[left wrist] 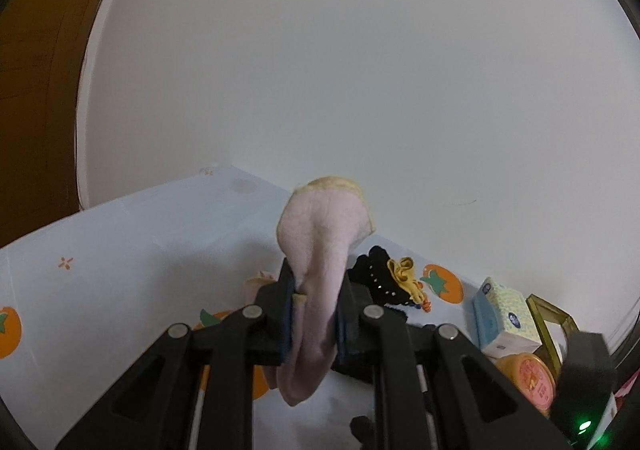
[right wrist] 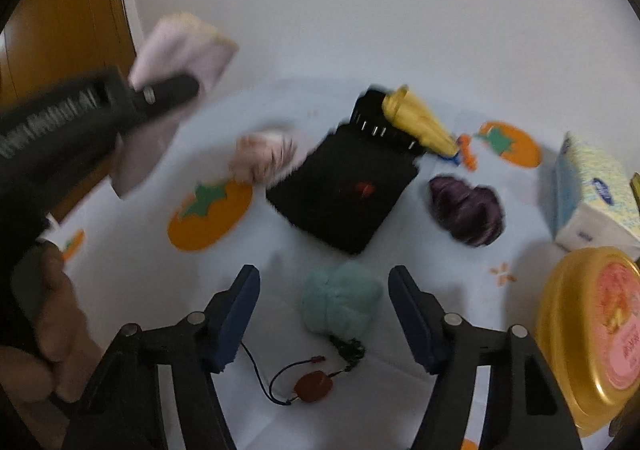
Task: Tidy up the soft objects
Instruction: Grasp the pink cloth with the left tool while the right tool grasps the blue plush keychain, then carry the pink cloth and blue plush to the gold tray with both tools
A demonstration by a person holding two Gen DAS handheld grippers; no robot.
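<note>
Pink cloth sits clamped between the closed pads of the left gripper, lifted clear of the tablecloth; keep the pinch firm so the drooping end cannot slip.

Right view: the right gripper stands apart, straddling the green pouf without touching it; I judge a centred, straight descent best before squeezing.

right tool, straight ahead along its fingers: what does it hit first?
Most likely the green soft bundle, lying on the tablecloth between the open right tool's fingers. The black cloth lies beyond it. Depth is uncertain in this blurred fisheye view.
</note>
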